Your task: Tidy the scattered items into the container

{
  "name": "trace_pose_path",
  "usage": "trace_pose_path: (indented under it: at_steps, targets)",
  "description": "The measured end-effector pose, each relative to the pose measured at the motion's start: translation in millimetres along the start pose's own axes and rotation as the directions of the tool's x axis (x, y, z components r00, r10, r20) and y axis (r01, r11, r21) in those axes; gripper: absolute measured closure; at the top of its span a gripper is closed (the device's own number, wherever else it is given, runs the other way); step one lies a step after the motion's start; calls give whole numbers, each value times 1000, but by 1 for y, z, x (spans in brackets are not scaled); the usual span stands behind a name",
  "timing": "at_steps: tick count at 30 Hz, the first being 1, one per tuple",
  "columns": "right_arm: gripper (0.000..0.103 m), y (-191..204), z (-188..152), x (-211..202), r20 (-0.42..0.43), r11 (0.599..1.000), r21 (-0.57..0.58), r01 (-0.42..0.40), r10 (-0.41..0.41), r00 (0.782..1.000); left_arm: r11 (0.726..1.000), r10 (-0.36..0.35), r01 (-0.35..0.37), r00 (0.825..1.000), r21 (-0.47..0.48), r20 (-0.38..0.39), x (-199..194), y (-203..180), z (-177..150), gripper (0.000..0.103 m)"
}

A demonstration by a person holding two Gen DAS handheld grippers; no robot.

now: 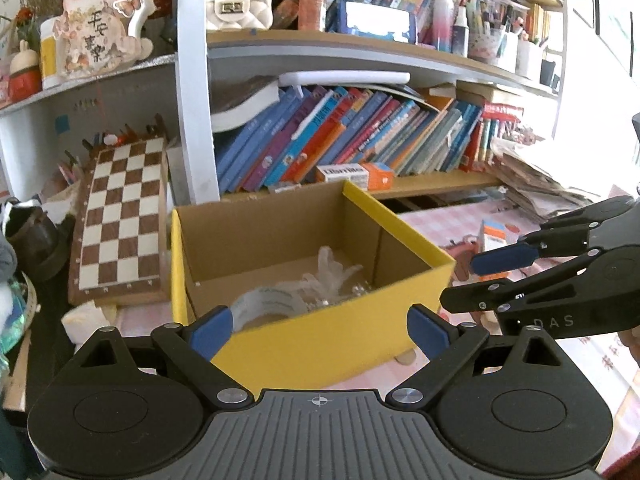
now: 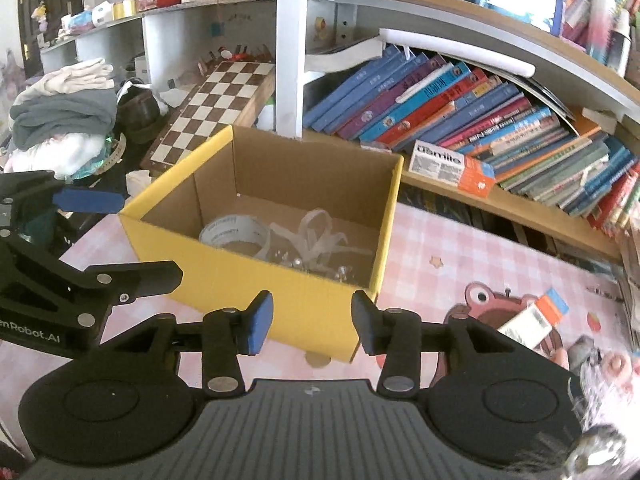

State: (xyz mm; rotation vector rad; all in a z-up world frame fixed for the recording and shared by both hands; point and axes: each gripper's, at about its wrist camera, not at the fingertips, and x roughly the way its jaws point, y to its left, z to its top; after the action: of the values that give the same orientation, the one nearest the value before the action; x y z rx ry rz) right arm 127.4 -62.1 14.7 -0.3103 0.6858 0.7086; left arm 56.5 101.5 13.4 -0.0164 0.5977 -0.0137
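Just in front of the yellow box point(image 2: 280, 308), on its near side, the right gripper point(image 2: 313, 326) hovered with jaws moderately apart and nothing between them. Left of that box's near wall the left gripper point(image 1: 320, 330) hung wide open, also empty, its blue pads straddling the box's near corner without visibly touching it.

Inside the box: a roll of clear tape point(image 2: 234, 232) near the front-left, and next to it a tangle of clear plastic bits with a few small shiny pieces point(image 2: 316, 240), exact items too blurry to name. So part of the job looked done.

Right of the box, well apart on the pink checked tabletop point(image 2: 480, 248), lay a small white and orange carton point(image 2: 534, 322), still outside. At the far right edge something grey and fuzzy point(image 2: 588, 356) sat near it, blurred, can't tell what. A small round beige piece point(image 2: 318, 358) peeked out at the box's front base, touching or just beside it.

Behind the box: a white-orange pack on the bookshelf point(image 2: 454, 166) and a chessboard point(image 2: 216, 108) leaning to the back left; likely not task items.

Judgement: roughly midway; the carton at least remained, and both grippers were free to fetch it.
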Motion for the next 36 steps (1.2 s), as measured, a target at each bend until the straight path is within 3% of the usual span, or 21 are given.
trace_pose_path:
  at_steps: [13,16,20,23,36]
  targets:
    - [54,-4,-34,-19,-13,994,97,50,-49,999,1000,-30,29,998,-3,-48,-5,-12,-19,7]
    - [47,-3,-38,-22,-15,993,96,70,-68,998,999,-42,42,997,-10,-64,-5,-15,-23,7]
    - [26,2,-44,-27,-8,989,93,116,-116,993,998,-63,62,994,-21,-85,-6,-19,-29,7]
    - [18,4,-52,-31,-6,984,104,148,-148,989,997,-79,78,992,-8,-103,-7,-25,-34,7]
    - [14,0,-83,-42,-73,948,209,241,-231,970,992,-123,123,981,-5,-149,0,-37,-44,7]
